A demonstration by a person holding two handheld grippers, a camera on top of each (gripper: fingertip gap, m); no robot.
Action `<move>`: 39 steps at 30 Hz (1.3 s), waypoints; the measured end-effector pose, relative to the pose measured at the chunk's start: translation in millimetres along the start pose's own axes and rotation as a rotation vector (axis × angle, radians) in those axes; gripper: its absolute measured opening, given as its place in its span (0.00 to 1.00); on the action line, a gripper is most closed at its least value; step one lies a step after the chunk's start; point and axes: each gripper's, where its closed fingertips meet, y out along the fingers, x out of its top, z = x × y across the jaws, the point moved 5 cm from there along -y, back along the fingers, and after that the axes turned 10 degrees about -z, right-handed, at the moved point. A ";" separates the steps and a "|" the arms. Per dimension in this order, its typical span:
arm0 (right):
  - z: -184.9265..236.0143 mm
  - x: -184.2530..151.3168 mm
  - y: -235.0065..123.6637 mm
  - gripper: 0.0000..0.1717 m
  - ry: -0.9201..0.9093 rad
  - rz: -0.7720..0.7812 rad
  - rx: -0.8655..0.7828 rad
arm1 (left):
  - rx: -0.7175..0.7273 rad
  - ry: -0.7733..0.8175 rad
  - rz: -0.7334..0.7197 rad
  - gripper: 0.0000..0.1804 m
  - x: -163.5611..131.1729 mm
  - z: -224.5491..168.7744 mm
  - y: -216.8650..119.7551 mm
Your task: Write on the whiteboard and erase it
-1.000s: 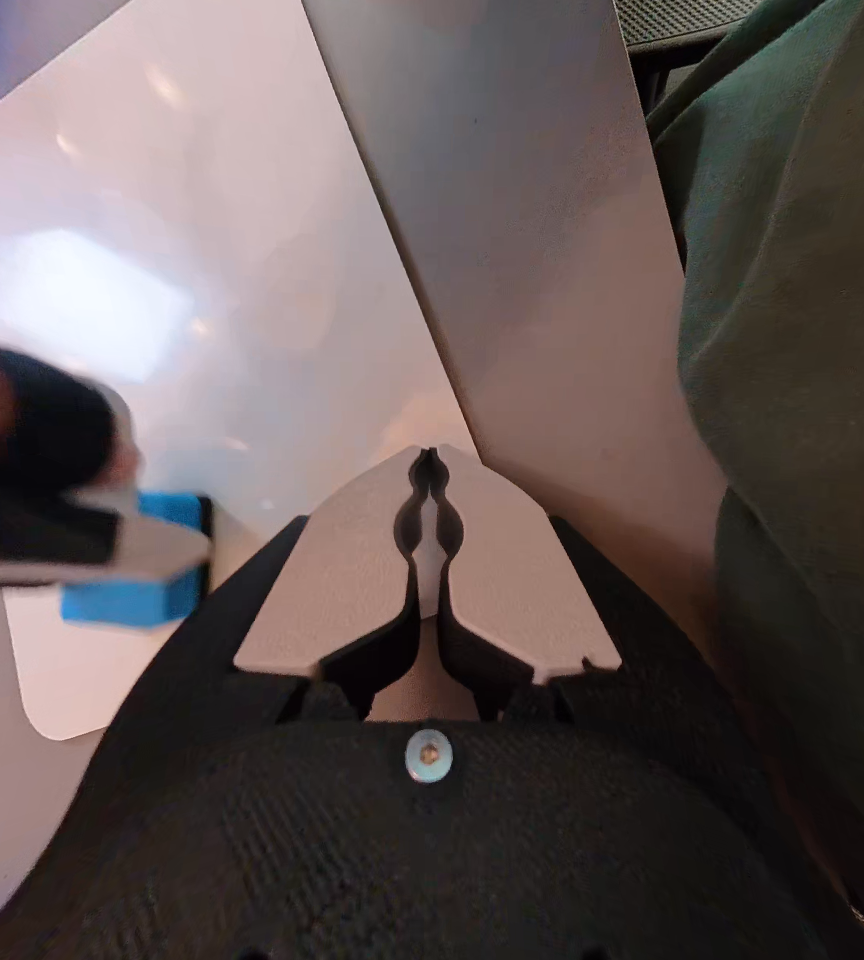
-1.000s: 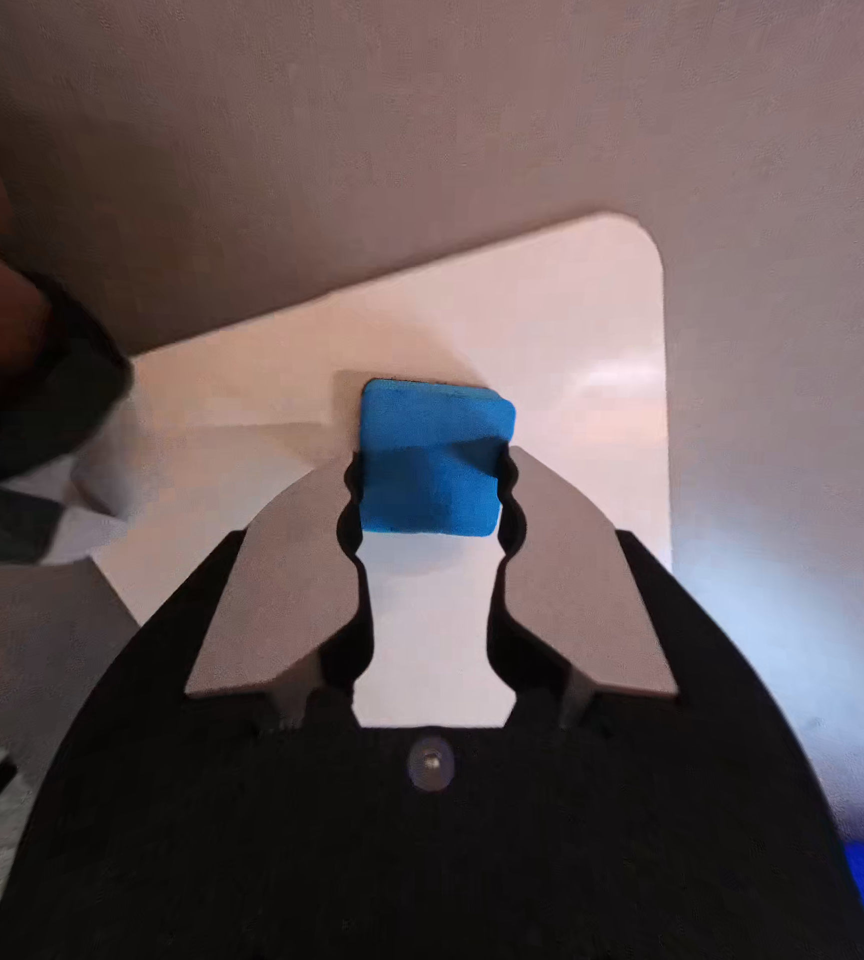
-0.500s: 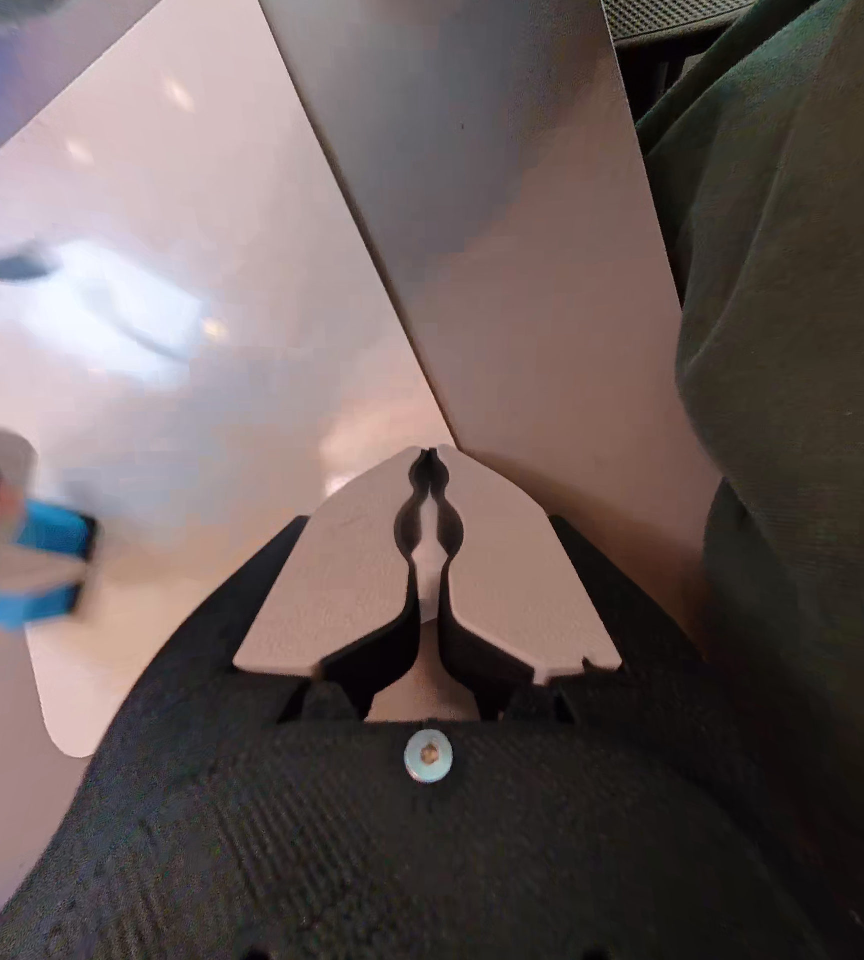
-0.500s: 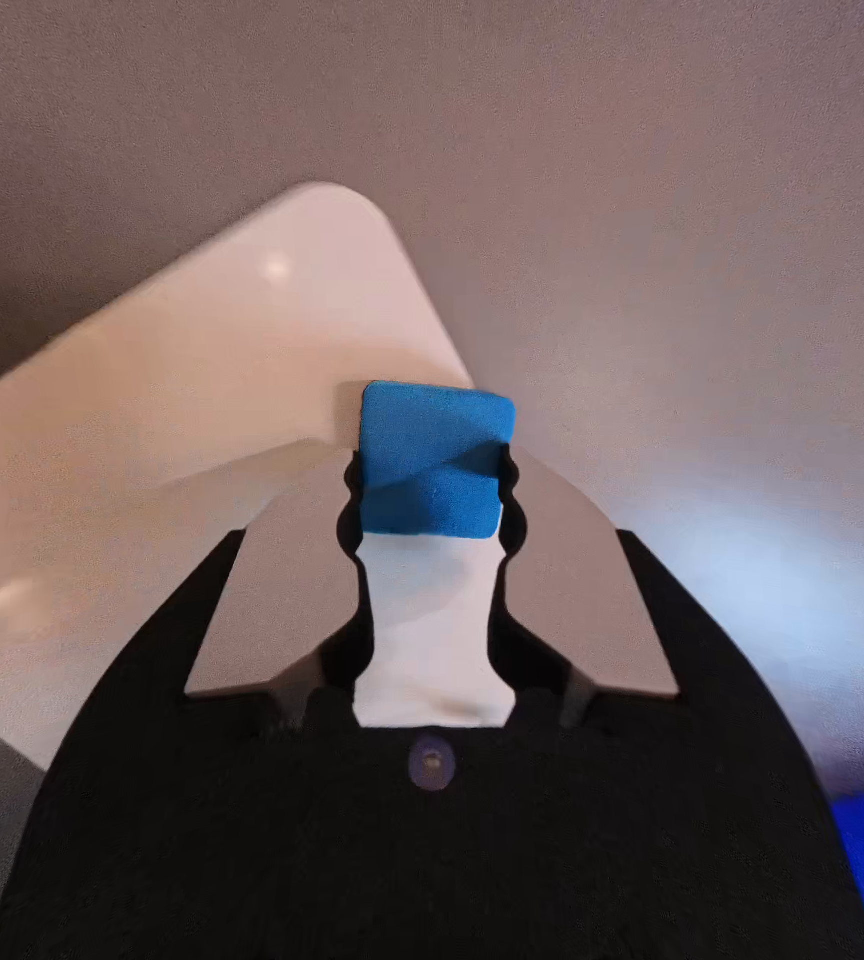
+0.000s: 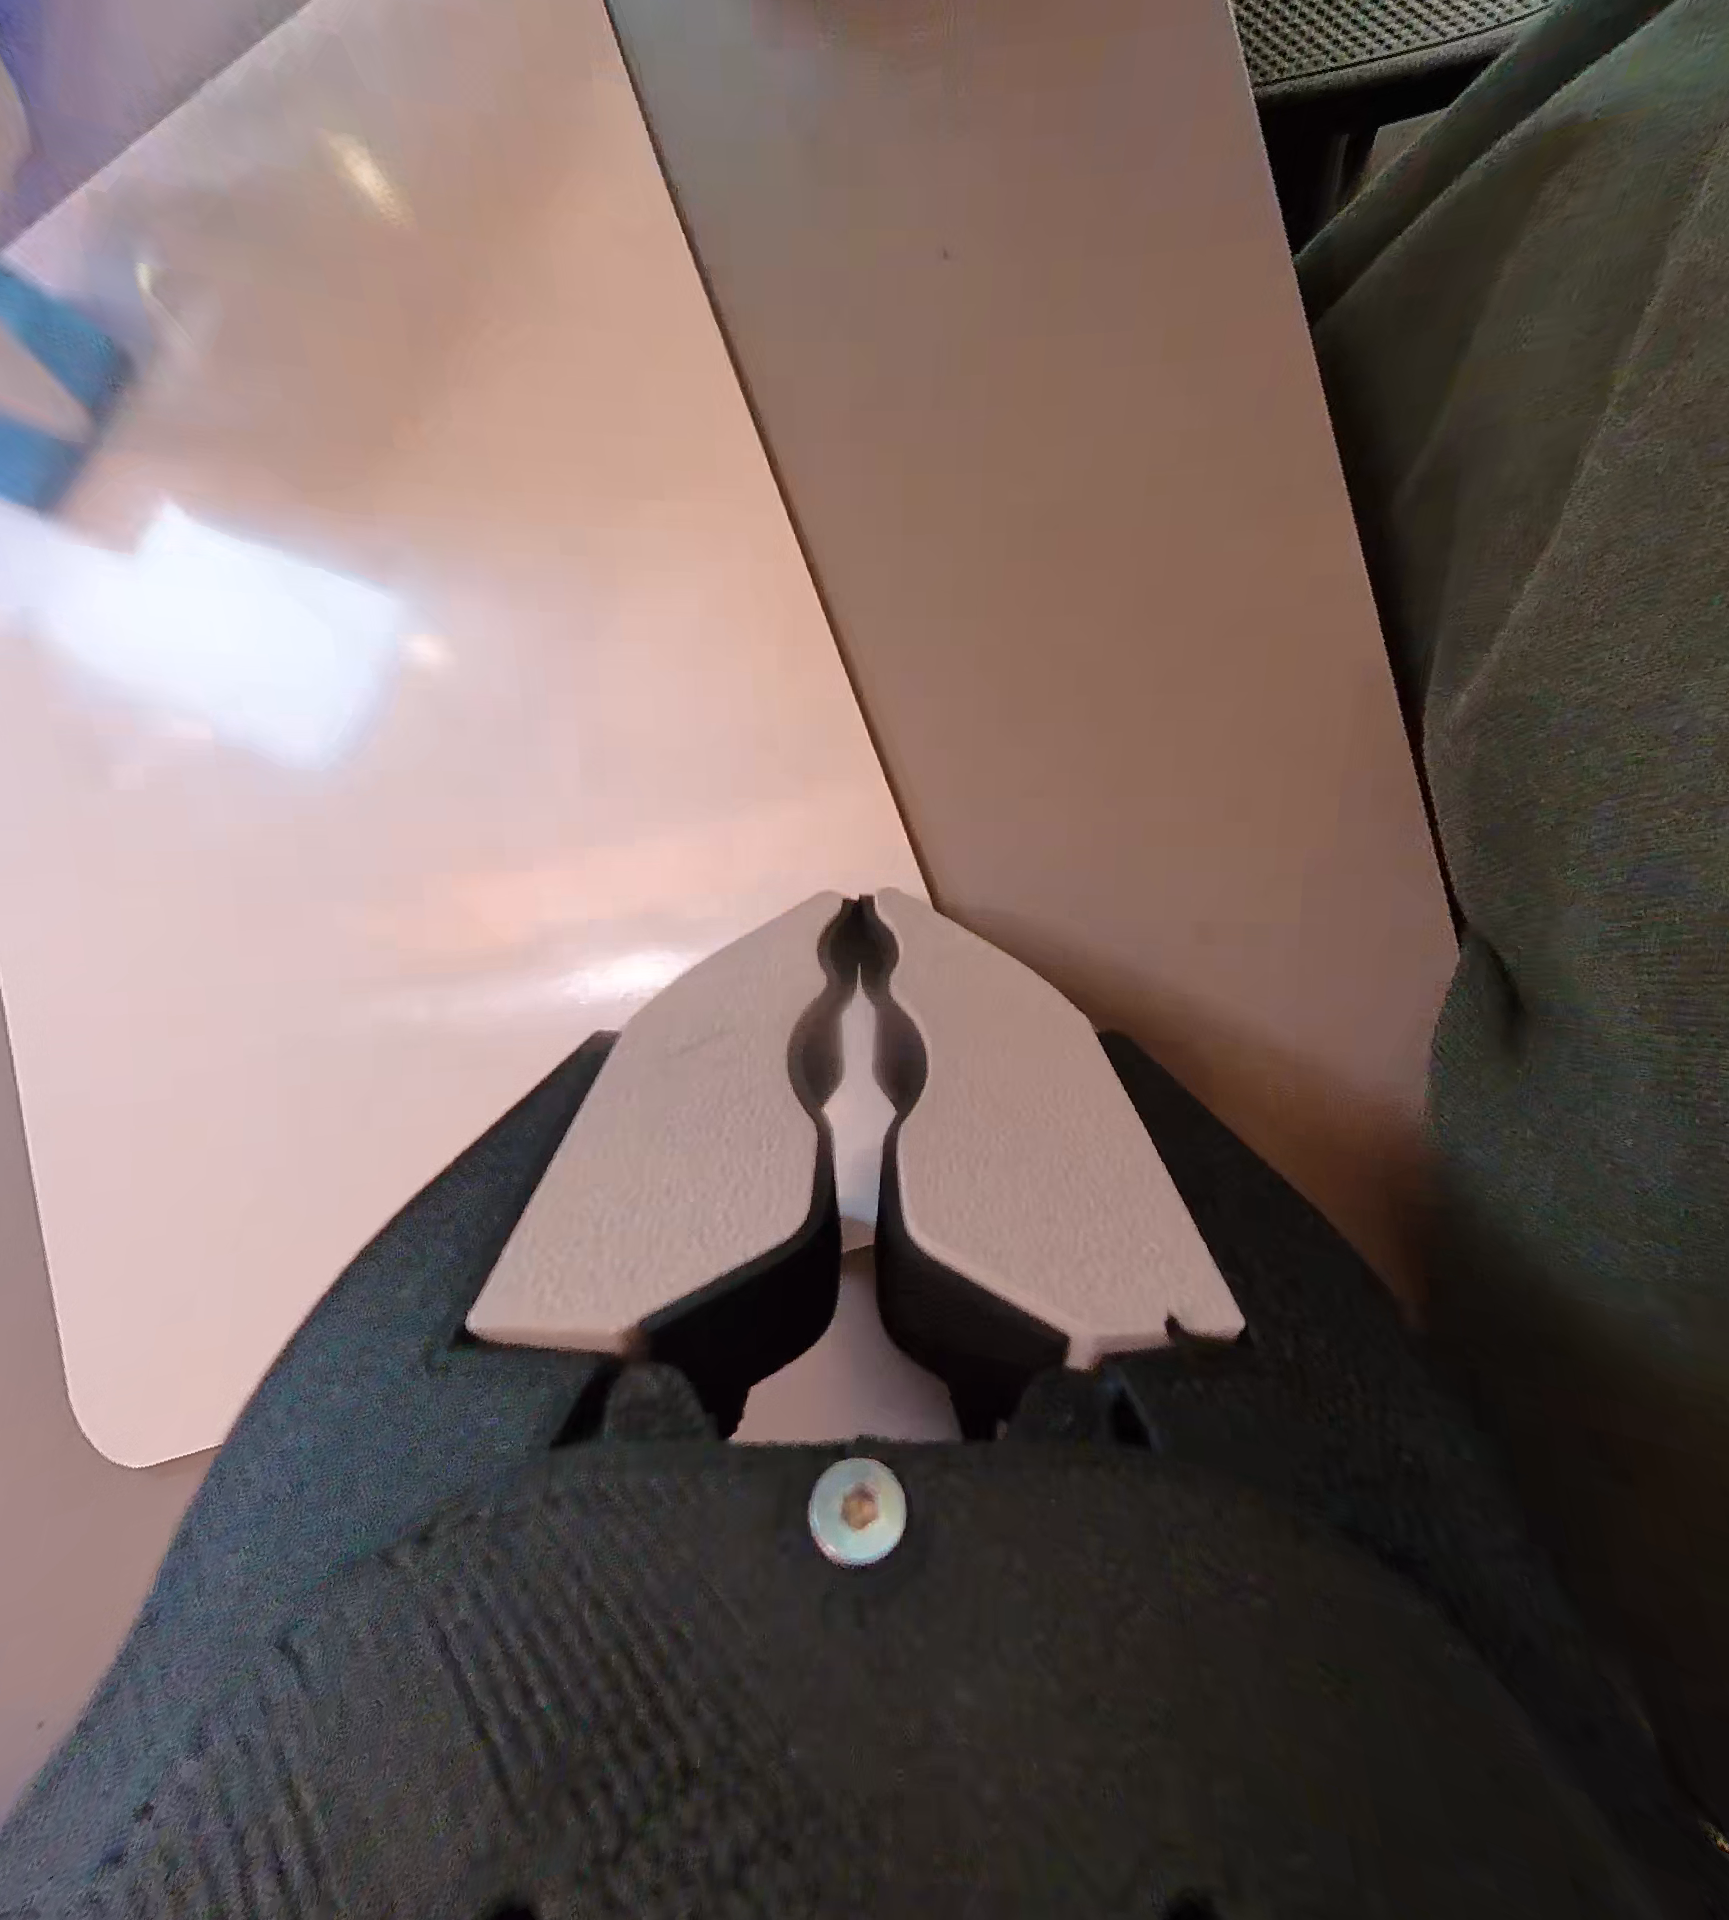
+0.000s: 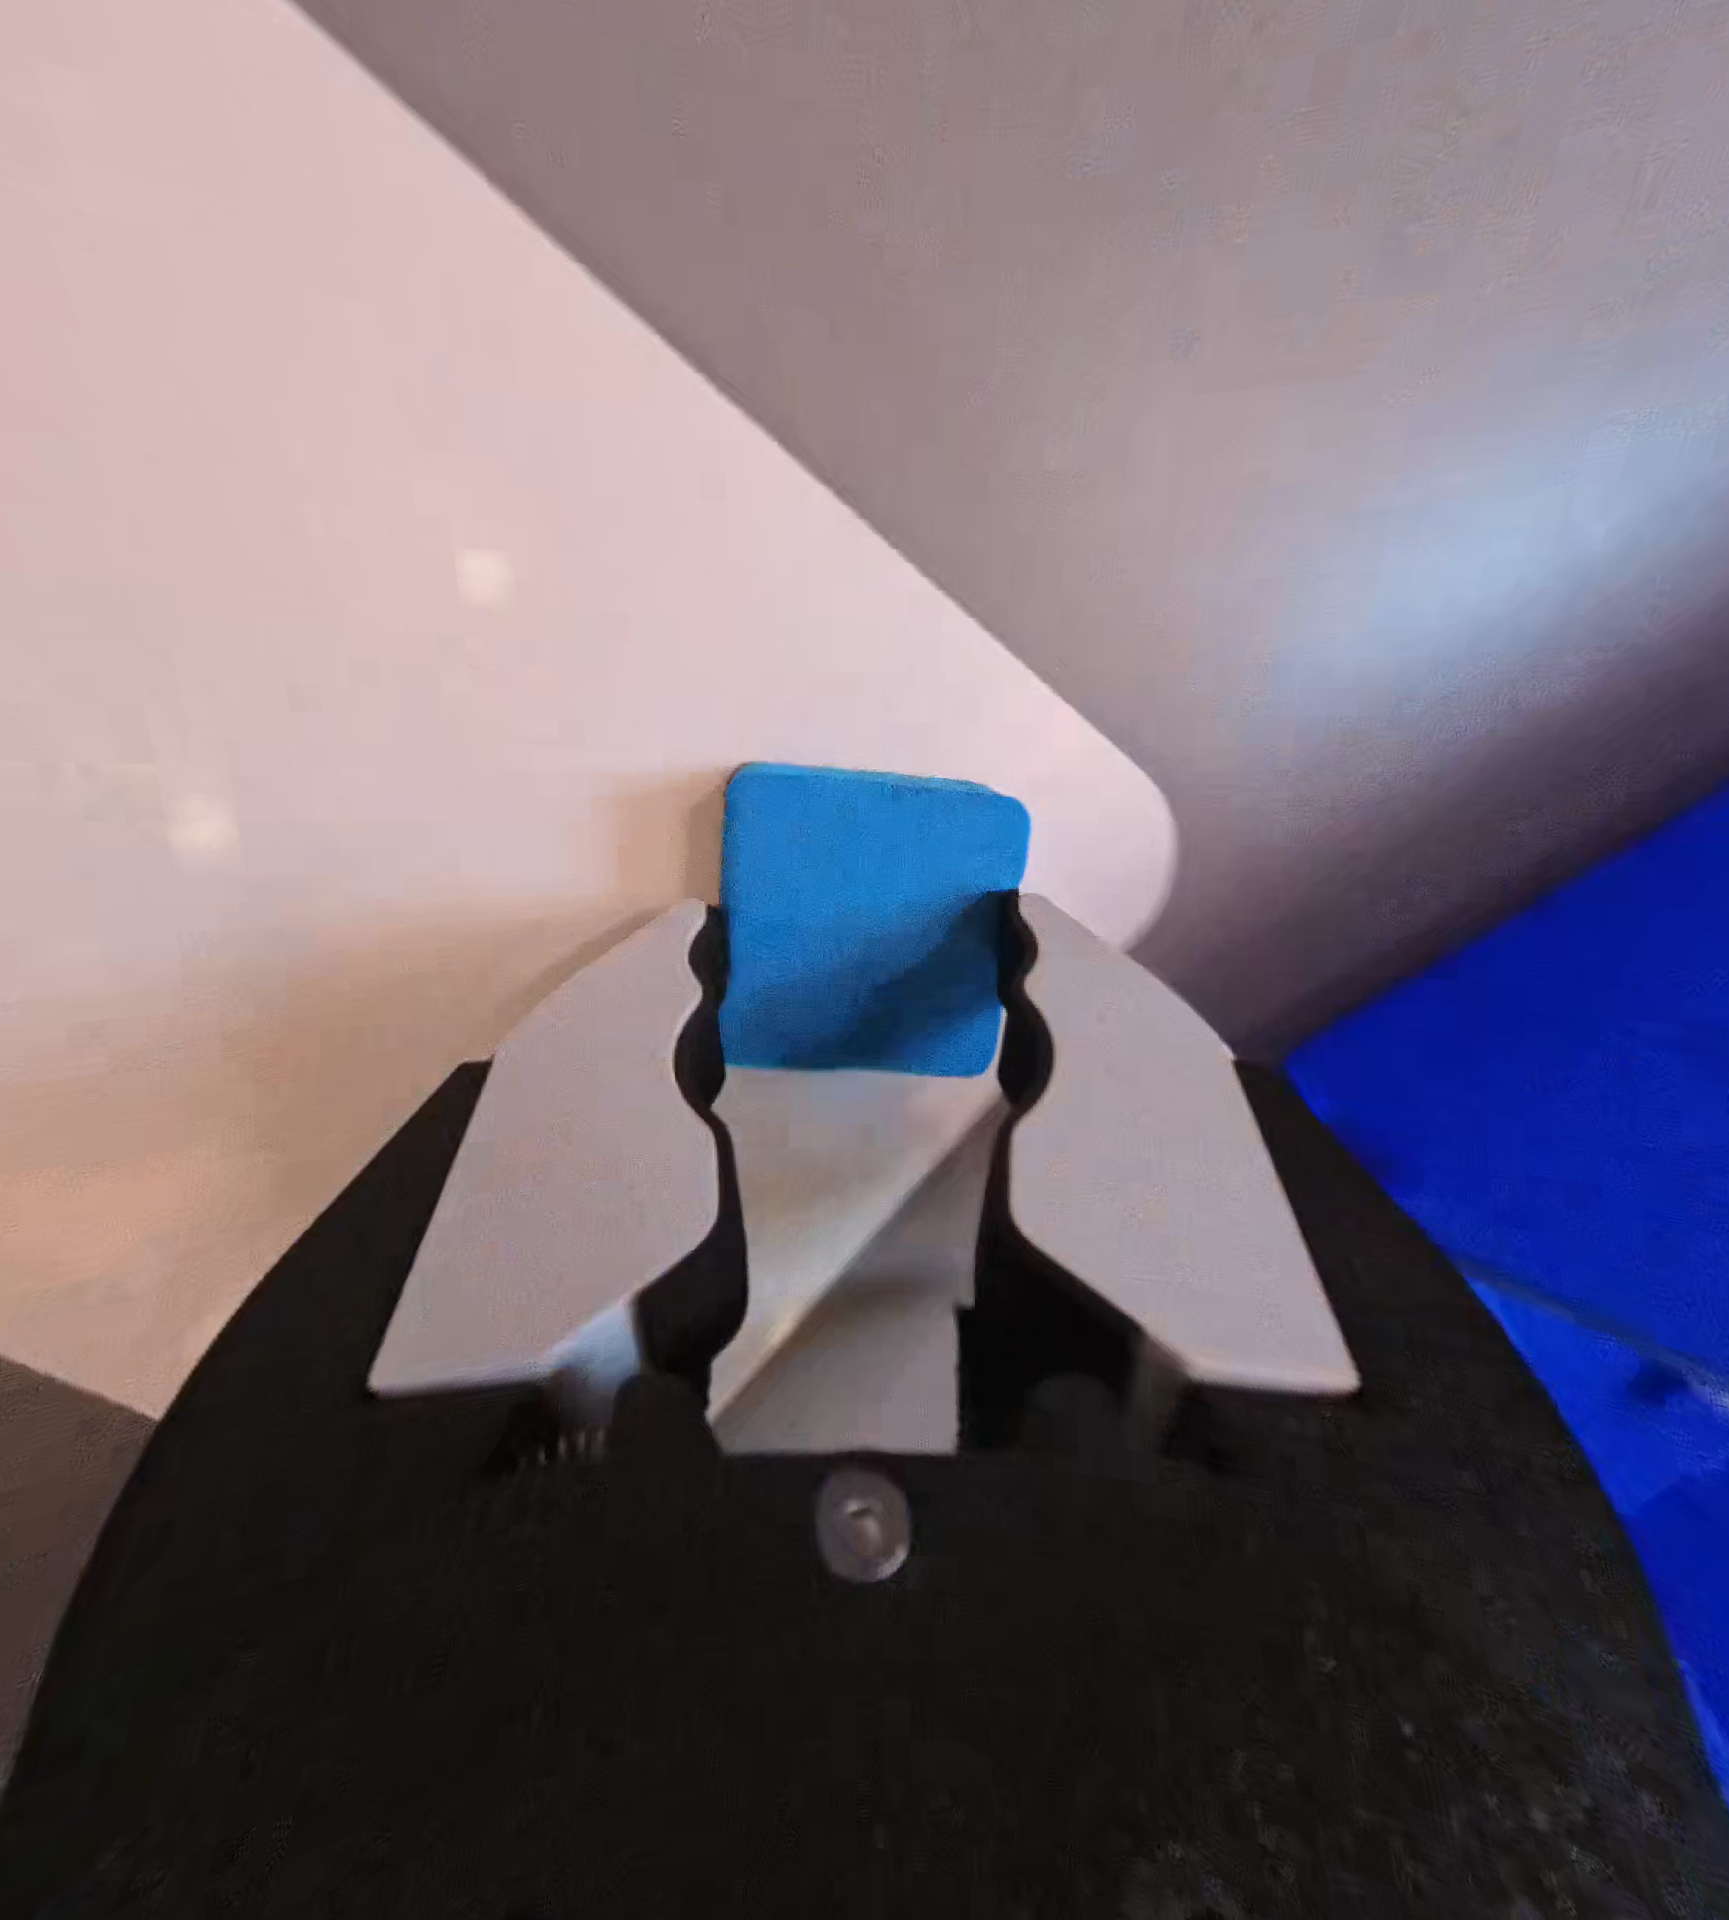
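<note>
A white whiteboard lies flat on the grey table; no writing shows on it. My left gripper is shut, with nothing visible between its fingertips, and sits low at the board's near right edge. My right gripper is shut on a blue eraser; both pads press its sides. The eraser is near a rounded corner of the whiteboard. The eraser also shows blurred at the upper left of the left wrist view, on the board's far side.
The grey table runs around the board. A person's dark green clothing fills the right of the left wrist view. A bright blue object lies on the table right of the board's corner. There is about 25 cm between the tips of the two grippers.
My right gripper has carried the blue eraser across the whiteboard, from its near left part to its far corner, still gripped the same way. My left gripper has stayed shut and almost still.
</note>
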 end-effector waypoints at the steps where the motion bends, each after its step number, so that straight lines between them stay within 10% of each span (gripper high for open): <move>1: -17.4 -14.7 -5.2 0.30 0.049 -0.003 -0.021 | -0.001 0.001 -0.001 0.01 -0.1 0.1 -0.1; 14: 113.9 -95.0 -61.8 0.30 -0.199 0.070 0.328 | -0.011 0.005 -0.005 0.00 0.0 -1.2 -0.5; 21: 24.4 -3.8 -3.4 0.30 -0.110 0.008 0.007 | -0.013 0.020 -0.010 0.00 -0.7 -2.3 -1.0; 27: 112.5 78.4 30.0 0.30 -0.450 -0.008 0.126 | -0.014 0.002 -0.008 0.00 -4.6 3.0 -2.7; 33: 41.5 113.7 53.2 0.30 -0.210 0.100 0.016 | -0.014 0.032 -0.007 0.00 -5.5 1.0 -3.9; 39: 120.4 137.3 57.4 0.30 -0.477 0.005 0.173 | -0.027 0.042 -0.011 0.00 -5.9 0.3 -4.4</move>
